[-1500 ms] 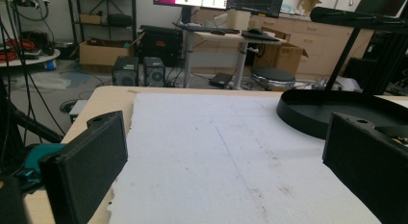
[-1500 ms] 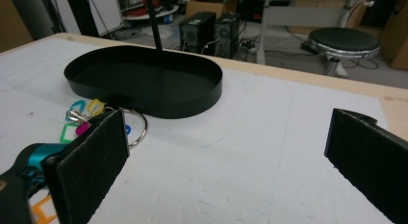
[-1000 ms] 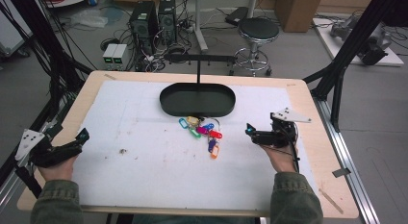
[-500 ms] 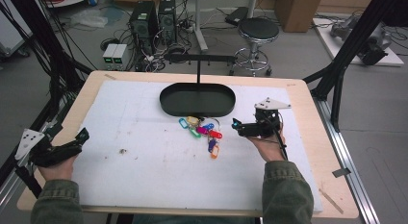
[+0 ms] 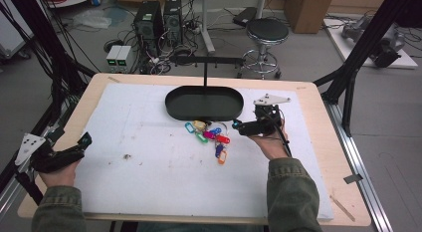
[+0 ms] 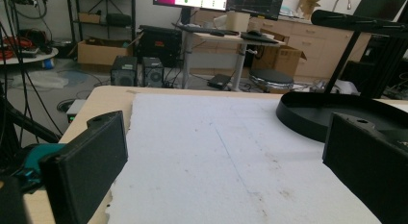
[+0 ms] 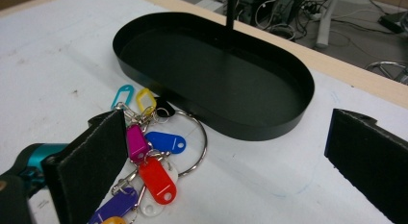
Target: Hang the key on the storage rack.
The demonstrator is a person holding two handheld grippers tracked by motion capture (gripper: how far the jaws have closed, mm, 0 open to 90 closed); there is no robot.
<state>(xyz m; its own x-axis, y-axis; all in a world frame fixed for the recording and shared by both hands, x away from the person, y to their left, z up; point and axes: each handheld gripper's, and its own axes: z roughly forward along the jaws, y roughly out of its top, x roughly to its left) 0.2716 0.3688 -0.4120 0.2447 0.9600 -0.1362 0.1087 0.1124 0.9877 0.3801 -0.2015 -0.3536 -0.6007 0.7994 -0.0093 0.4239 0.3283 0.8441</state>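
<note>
Key tags [image 5: 211, 137] on their ring lie on the white tabletop [image 5: 149, 182] just in front of the black oval tray [image 5: 204, 103]. High view: the cluster trails from the tray's front wall toward the person; the right gripper [image 5: 238, 126] sits just beside its right end, while the left gripper [image 5: 85, 140] rests well apart at the left edge. The right hand is plainly nearer.

Left gripper view: jaws wide apart, nothing between them; the tray shows at right.

Right gripper view: jaws spread wide and empty. The metal ring [image 7: 192, 140] lies in the gap toward the left jaw, whose pad overlaps the tags. Judged, closing needs a shift left first.
</note>
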